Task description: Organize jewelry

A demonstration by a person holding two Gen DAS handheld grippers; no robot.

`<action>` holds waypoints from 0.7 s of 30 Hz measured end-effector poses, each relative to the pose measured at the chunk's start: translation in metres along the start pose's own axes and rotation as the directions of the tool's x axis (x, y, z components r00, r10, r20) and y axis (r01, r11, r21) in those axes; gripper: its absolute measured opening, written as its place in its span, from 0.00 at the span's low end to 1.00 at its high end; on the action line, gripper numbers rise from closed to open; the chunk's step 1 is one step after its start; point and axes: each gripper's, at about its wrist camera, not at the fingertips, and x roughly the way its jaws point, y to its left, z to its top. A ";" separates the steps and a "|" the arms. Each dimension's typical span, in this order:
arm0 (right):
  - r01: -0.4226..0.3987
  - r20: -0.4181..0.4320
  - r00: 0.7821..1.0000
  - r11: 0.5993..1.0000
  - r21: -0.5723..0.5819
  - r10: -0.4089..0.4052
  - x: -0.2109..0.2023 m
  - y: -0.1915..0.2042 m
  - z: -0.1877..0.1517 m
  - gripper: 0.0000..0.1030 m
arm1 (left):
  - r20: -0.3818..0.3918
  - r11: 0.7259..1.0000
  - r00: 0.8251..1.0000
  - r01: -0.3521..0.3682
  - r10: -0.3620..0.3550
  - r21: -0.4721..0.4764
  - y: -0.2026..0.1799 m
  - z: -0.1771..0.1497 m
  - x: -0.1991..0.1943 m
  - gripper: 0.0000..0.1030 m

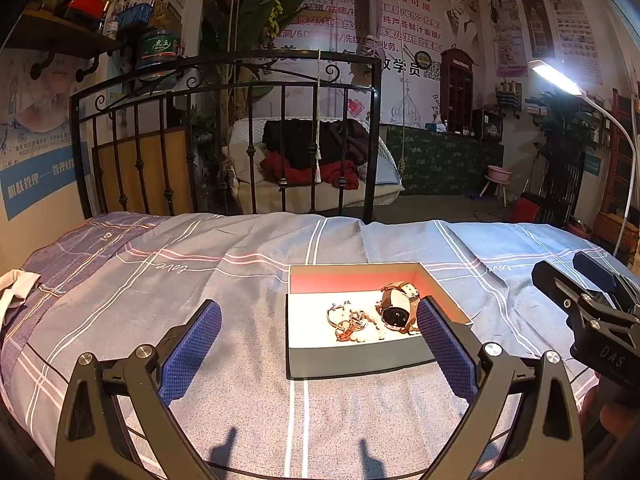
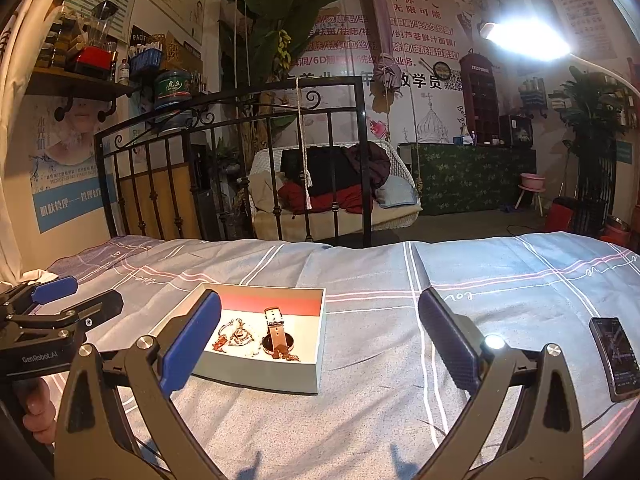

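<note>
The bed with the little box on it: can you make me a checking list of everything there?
Surface: bedspread, grey-blue with white and pink stripes, slightly wrinkled.
Job's things: open box holds a watch, pearl beads and rose-gold jewelry, all bunched together.
Clutter: phone lying on the bedspread, right of the box.
Grippers: left gripper and right gripper both open, fingers empty, hovering short of the box.
Cables: nothing seen on the bed.
Surroundings: iron bed rail, lit lamp, posters.

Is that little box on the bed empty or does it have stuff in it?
Not empty: the open box holds a watch and tangled jewelry.
</note>
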 end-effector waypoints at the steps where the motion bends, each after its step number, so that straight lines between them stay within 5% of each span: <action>1: -0.001 -0.001 1.000 1.000 -0.001 0.001 0.000 0.000 0.000 0.95 | -0.001 1.000 1.000 0.000 0.000 -0.001 0.000 0.000 0.000 0.93; 21: -0.011 -0.021 1.000 1.000 -0.009 0.011 0.003 0.004 -0.004 0.95 | -0.009 1.000 1.000 -0.016 0.016 -0.004 0.001 -0.003 0.002 0.93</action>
